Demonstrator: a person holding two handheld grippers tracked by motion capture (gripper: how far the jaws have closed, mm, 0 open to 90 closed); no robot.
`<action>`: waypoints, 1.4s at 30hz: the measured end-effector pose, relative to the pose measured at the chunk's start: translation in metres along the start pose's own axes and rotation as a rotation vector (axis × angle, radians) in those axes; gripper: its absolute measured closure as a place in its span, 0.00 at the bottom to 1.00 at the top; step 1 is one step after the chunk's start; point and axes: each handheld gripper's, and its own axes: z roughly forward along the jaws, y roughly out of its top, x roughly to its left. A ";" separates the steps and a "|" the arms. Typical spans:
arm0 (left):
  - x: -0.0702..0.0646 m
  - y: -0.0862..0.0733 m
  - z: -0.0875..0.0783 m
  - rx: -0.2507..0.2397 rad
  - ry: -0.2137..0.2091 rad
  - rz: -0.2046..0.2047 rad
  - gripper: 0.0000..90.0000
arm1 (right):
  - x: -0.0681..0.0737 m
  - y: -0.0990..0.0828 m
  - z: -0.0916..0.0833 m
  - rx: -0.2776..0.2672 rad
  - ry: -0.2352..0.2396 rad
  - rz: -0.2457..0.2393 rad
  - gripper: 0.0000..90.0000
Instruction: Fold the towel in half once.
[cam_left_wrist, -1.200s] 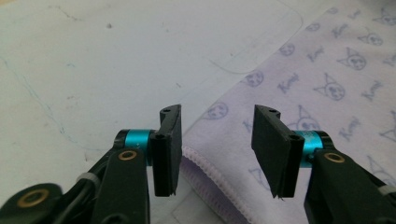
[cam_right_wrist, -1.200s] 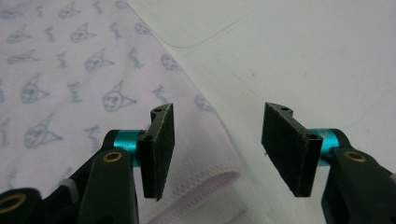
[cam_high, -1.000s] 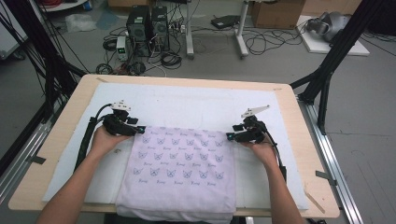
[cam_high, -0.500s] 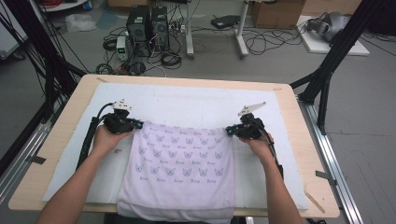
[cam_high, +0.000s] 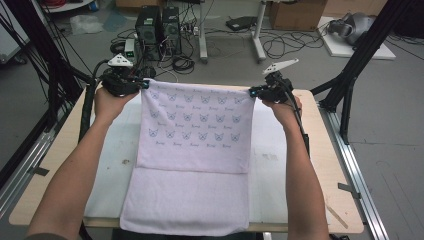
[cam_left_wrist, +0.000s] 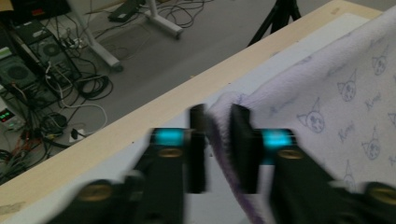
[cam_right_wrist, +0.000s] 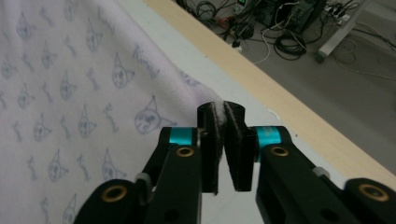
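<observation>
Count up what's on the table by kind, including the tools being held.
Towel: 1
White mat under it: 1
Hand-held gripper: 2, left hand-held gripper and right hand-held gripper, each pinching a far towel corner
Total: 4

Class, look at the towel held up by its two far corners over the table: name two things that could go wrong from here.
1. The left gripper has only a thin edge of the towel between its jaws, which have just been opening; that corner may slip out.
2. The right gripper pinches just the corner tip, so an uneven pull could free it and leave the fold crooked.
</observation>
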 end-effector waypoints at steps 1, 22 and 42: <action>0.002 -0.006 0.003 0.021 0.003 -0.010 0.65 | -0.003 -0.002 0.004 0.005 -0.007 0.023 0.71; -0.037 -0.123 -0.018 0.050 -0.177 0.014 0.60 | 0.062 -0.111 0.016 0.054 0.152 0.074 0.56; -0.074 -0.158 -0.043 -0.003 -0.231 0.046 0.50 | 0.105 -0.125 0.005 0.056 0.203 0.018 0.45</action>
